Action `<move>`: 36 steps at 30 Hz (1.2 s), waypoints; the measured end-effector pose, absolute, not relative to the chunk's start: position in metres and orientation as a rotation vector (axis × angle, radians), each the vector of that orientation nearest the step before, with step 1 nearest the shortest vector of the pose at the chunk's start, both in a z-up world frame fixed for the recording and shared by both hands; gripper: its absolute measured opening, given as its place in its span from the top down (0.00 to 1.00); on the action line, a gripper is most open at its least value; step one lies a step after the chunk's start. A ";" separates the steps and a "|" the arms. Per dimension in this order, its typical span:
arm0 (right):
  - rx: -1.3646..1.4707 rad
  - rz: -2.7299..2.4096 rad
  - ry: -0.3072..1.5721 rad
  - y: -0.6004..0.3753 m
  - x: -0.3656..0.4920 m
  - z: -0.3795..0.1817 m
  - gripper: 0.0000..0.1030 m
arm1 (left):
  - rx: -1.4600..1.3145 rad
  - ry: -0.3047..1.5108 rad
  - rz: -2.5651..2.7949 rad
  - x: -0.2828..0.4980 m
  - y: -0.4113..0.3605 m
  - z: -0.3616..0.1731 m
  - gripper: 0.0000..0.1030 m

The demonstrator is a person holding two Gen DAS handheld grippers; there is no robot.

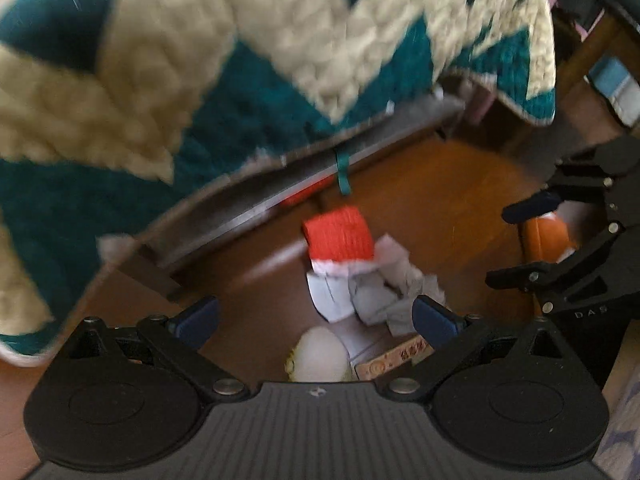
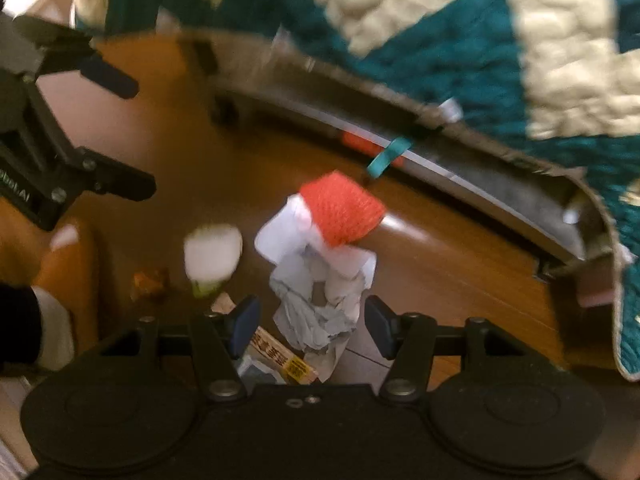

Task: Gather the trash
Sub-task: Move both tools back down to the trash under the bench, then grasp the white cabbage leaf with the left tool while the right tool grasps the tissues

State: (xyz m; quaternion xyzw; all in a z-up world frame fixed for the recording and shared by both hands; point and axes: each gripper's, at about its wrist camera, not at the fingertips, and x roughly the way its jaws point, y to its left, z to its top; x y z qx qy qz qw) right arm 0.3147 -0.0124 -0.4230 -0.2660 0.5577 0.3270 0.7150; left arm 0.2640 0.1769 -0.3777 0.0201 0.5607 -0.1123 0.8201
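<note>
Quilt (image 1: 248, 80) motion-blurred, cut by frame edges; wrapper (image 2: 280, 354) print unreadable, half hidden behind tool body.

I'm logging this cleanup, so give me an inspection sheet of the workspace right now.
Surface: brown wooden floor, glossy.
Job's things: crumpled white paper under a red mesh piece; white round item and printed wrapper beside it.
Clutter: small orange scrap, blurred.
Grippers: right claw open, paper between its fingers, not pinched; left claw open over the pile.
Cables: nothing seen.
Surroundings: teal-and-cream quilt hanging over a bed frame.
</note>
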 end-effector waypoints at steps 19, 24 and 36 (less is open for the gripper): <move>-0.664 0.849 1.404 0.018 0.338 -0.564 0.47 | -0.044 1.482 -0.257 0.282 0.195 -0.571 0.07; -0.670 0.852 1.418 0.019 0.340 -0.581 0.48 | -0.014 1.501 -0.287 0.286 0.189 -0.592 0.15; -0.709 0.833 1.409 0.024 0.336 -0.602 0.70 | 0.021 1.451 -0.353 0.288 0.181 -0.601 0.53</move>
